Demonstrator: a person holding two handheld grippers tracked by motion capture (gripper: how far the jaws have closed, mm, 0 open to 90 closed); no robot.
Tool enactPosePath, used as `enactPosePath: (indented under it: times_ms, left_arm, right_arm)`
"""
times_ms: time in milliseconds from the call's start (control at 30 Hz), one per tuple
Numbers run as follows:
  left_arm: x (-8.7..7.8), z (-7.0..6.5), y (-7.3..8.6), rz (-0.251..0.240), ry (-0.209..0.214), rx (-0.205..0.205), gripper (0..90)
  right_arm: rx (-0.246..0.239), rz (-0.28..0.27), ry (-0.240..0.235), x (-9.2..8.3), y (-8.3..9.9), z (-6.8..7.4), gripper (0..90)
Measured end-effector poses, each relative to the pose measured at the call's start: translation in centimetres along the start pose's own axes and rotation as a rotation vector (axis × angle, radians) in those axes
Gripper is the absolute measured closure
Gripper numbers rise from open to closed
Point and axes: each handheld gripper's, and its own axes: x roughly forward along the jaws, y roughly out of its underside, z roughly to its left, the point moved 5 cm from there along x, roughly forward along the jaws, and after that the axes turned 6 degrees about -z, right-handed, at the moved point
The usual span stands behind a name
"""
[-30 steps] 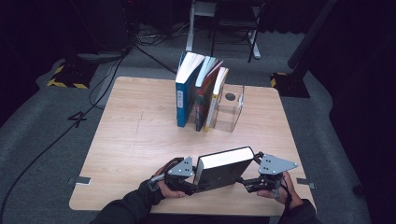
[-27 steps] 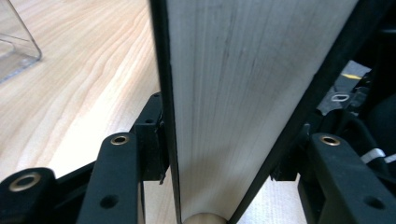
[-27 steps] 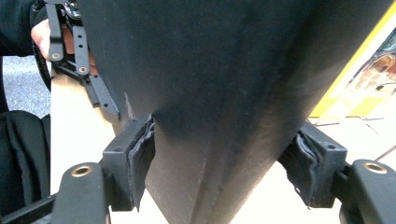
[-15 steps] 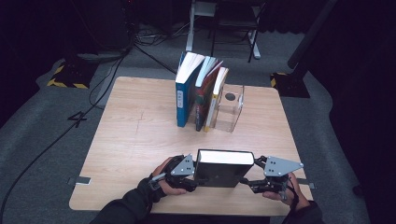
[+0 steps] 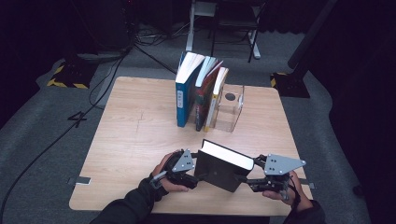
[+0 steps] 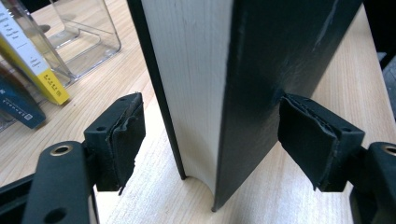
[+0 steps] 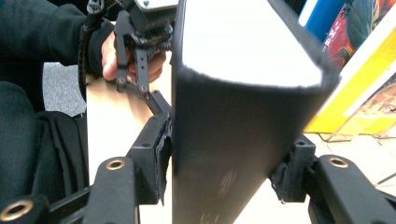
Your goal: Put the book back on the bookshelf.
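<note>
Black hardcover book (image 6: 261, 79) stands on edge on wooden table (image 6: 154, 196), pale page block facing camera. Left gripper (image 6: 210, 140) jaws just opening; left pad apart from book, right pad at cover. Upper left: clear acrylic stand (image 6: 88, 42), yellow book (image 6: 32, 60), blue book (image 6: 16, 105).

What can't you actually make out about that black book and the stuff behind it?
- Black book: its title; high view too small, both gripper views show bare cover.
- Its lower edge in the right gripper view, cut off by the frame.
- Yellow book: spine lettering too small and blurred.
- Clear stand: its base, hidden behind the books.
</note>
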Motion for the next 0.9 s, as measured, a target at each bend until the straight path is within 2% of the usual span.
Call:
enactPosePath:
  times_ms: [67,267,367,467,667,900]
  left_arm:
    - [0.1,0.0,0.1,-0.001,0.003,-0.015,24.0]
    - [0.9,-0.5,0.1,0.013,-0.001,0.006,23.4]
    - [1.0,-0.5,0.1,0.012,-0.002,-0.001,22.8]
    - [1.0,-0.5,0.1,0.012,0.003,-0.006,22.7]
    - [1.0,-0.3,0.2,0.012,0.01,-0.013,22.0]
    - [0.9,-0.2,0.3,0.016,0.015,-0.019,23.1]
  right_arm:
    - [0.022,0.014,-0.011,0.1,-0.5,0.0,48.0]
    - [0.067,0.094,-0.051,0.9,-1.6,-0.5,48.0]
    - [0.091,0.112,-0.042,1.2,-1.8,-0.6,48.3]
    - [0.116,0.115,-0.053,1.5,-1.9,-0.8,48.1]
    - [0.104,0.137,-0.041,2.2,-2.1,-0.6,47.4]
    - [0.145,0.093,-0.03,2.4,-2.1,-0.9,48.1]
